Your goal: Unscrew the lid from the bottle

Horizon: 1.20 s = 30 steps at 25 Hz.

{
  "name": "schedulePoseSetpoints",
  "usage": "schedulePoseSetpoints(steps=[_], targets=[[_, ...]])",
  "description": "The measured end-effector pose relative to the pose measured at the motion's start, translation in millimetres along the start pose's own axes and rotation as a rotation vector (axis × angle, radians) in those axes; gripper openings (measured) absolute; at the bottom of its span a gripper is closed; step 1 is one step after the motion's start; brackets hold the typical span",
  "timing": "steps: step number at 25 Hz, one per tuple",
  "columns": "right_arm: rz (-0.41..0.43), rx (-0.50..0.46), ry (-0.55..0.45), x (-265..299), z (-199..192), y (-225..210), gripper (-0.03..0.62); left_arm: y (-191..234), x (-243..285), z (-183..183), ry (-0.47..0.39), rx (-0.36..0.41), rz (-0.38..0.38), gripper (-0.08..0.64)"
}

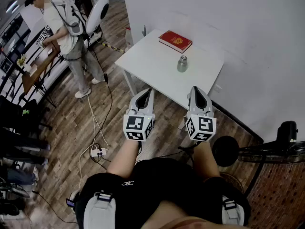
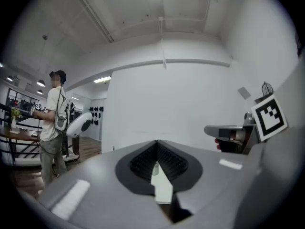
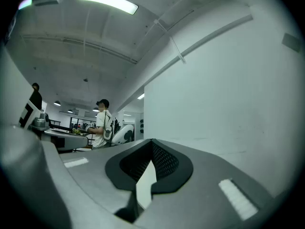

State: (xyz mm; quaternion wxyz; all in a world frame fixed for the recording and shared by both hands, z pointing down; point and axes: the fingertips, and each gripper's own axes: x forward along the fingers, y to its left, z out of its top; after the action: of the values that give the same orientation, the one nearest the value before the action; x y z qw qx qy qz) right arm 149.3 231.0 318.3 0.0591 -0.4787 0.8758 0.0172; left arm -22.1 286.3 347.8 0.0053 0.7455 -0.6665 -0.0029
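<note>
A small silvery bottle [image 1: 182, 64] with its lid on stands upright near the middle of a white table [image 1: 147, 61] in the head view. My left gripper [image 1: 145, 94] and right gripper [image 1: 197, 92] hang side by side in front of the table's near edge, well short of the bottle, both shut and empty. In the left gripper view the left gripper [image 2: 155, 167] points up at a white wall, with the right gripper [image 2: 224, 130] showing at the right. The right gripper [image 3: 151, 162] in its own view also faces the wall. The bottle is hidden in both gripper views.
A red book [image 1: 175, 41] lies at the table's far side, behind the bottle. A person [image 1: 66, 37] stands to the left on the wooden floor, with cables and a power strip [image 1: 97, 152] nearby. A black fan [image 1: 281, 147] stands at the right, by the white wall [image 1: 248, 42].
</note>
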Motion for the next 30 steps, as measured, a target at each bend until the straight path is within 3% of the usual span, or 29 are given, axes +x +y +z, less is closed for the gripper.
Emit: schedulePoseSetpoints(steps=[18,30], targets=[[0.058,0.039,-0.008,13,-10,-29,0.002,-29,29,-16,0.009,-0.005,0.021,0.054],[0.018,0.020,-0.003,151,-47,-60,0.002,31,176,-29,-0.004,-0.010,-0.058,0.054]])
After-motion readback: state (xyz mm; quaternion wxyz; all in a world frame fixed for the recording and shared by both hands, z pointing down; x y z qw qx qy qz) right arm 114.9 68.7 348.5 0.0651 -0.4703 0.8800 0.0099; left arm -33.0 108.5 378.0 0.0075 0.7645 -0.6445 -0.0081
